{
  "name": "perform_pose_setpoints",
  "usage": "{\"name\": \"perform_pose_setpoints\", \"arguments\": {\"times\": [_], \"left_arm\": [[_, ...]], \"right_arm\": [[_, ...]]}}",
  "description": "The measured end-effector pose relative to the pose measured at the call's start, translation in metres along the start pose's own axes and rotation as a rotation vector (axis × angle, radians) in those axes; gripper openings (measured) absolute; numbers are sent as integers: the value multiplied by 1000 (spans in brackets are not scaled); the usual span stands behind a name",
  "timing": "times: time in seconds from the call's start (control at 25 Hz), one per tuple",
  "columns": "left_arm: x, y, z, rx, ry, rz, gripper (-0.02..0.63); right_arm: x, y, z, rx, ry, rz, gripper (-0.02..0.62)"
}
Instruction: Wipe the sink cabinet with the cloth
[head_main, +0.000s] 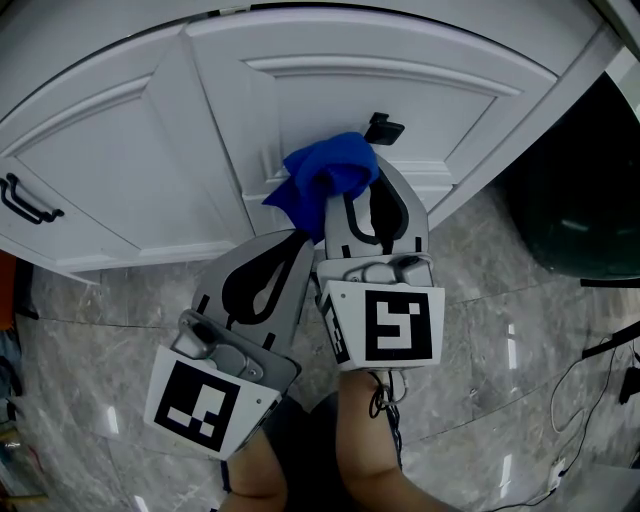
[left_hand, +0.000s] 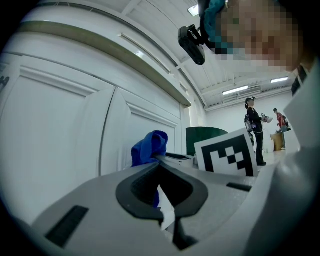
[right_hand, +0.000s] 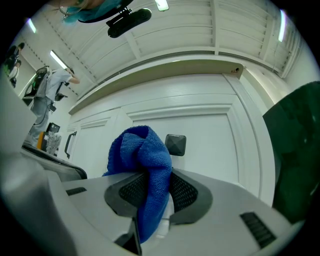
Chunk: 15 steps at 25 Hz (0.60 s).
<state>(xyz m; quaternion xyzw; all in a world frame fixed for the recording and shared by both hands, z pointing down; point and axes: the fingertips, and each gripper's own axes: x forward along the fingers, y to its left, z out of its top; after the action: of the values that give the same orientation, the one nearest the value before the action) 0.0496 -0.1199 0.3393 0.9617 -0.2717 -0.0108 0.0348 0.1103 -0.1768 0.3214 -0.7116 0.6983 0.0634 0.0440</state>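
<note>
The head view alone shows both tools side by side in front of the white sink cabinet (head_main: 120, 170), above a grey marbled floor (head_main: 500, 340). It also shows a black bar handle (head_main: 25, 200) on the left door and a dark green object (head_main: 575, 190) at the right edge. The right gripper (head_main: 370, 205) reaches closer to the doors than the left gripper (head_main: 290, 250), which sits lower and just beside it.

The right gripper view adds what the head view cannot: the jaws are clamped on the blue cloth (right_hand: 145, 165). A strand of the cloth runs down between the ribbed pads, and the rest bunches up above the tips. A square black knob (right_hand: 175, 144) on the door panel shows just behind the bunch, on its right side. Whether the cloth touches the panel cannot be told.

The left gripper view shows that gripper's jaws brought together at the tips with nothing held. The cloth appears only beyond them, against the cabinet. This view also takes in two people (left_hand: 252, 127) standing far off across the room.
</note>
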Motion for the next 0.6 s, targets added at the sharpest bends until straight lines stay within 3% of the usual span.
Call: {"name": "perform_pose_setpoints", "arguments": {"times": [0.6], "left_arm": [[-2,3,1,-3,-4,9,0]], "right_arm": [[-8,-34,2,-114,-23,-92,115]]}}
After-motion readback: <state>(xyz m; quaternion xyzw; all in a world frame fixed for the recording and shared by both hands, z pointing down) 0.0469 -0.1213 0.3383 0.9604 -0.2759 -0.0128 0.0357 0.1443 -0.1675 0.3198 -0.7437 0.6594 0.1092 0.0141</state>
